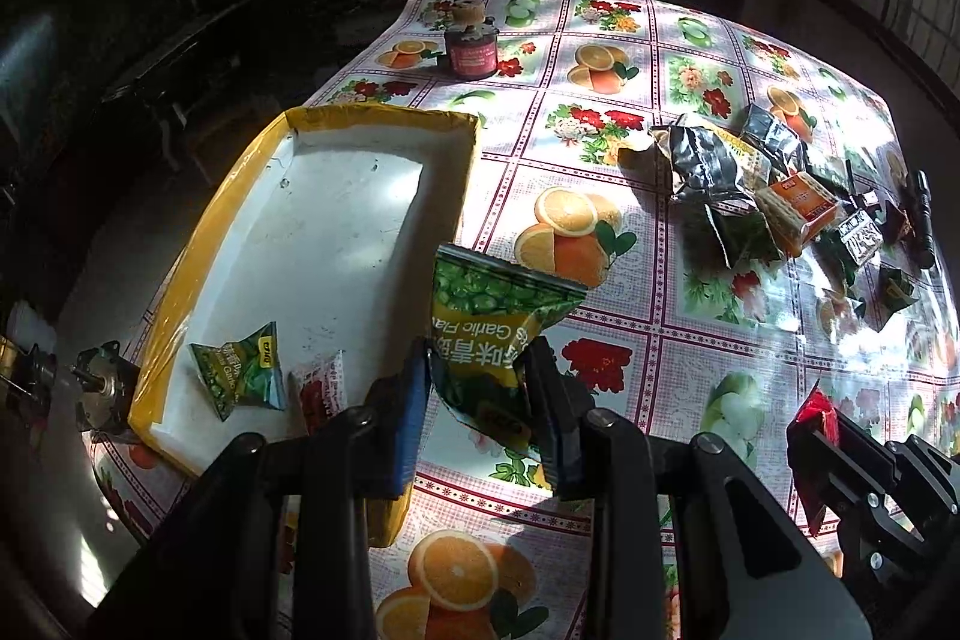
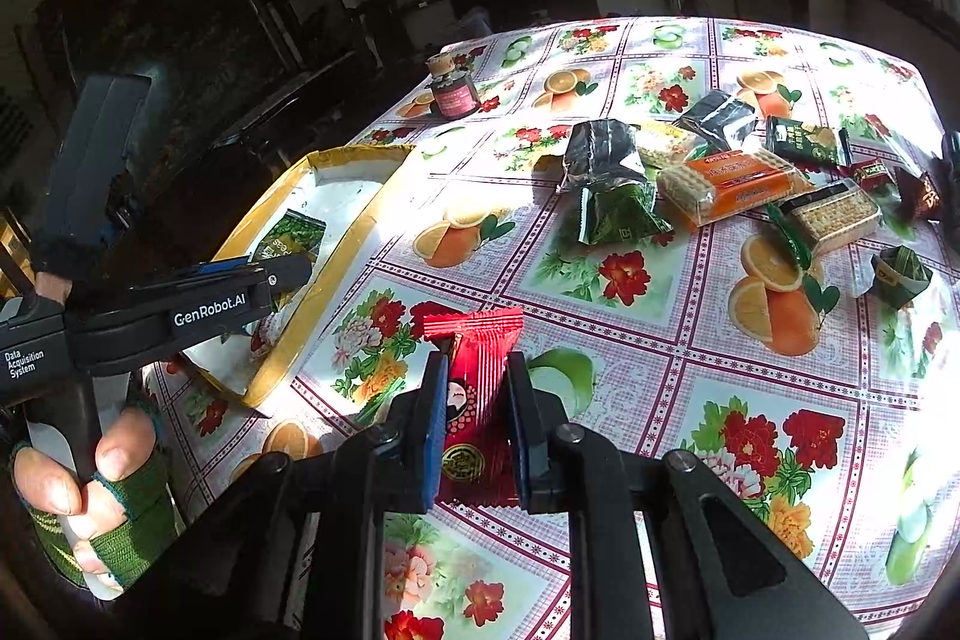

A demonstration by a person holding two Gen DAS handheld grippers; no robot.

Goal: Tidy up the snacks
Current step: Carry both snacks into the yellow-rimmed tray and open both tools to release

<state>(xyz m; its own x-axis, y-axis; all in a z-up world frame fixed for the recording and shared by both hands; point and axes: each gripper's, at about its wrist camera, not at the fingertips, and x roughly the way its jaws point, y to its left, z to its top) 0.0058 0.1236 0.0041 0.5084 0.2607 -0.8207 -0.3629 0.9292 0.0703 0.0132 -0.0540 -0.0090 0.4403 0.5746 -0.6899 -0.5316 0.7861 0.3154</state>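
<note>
My left gripper (image 1: pixel 480 358) is shut on a green garlic-pea packet (image 1: pixel 492 316), held just above the near right wall of the yellow-rimmed white tray (image 1: pixel 384 115). Inside the tray lie another green pea packet (image 1: pixel 243 370) and a small red-and-white packet (image 1: pixel 318 388). My right gripper (image 2: pixel 477 370) is shut on a red snack packet (image 2: pixel 480 394) over the tablecloth, right of the tray (image 2: pixel 312 298). In the right wrist view the left gripper (image 2: pixel 288 274) reaches over the tray, with a gloved hand (image 2: pixel 90 466) on its handle.
A pile of loose snacks lies at the table's far right: silver bags (image 2: pixel 603 154), orange cracker packs (image 2: pixel 735 187), dark green packets (image 2: pixel 804 139). A small pink-labelled jar (image 1: pixel 471 49) stands beyond the tray. The table's left edge runs close beside the tray.
</note>
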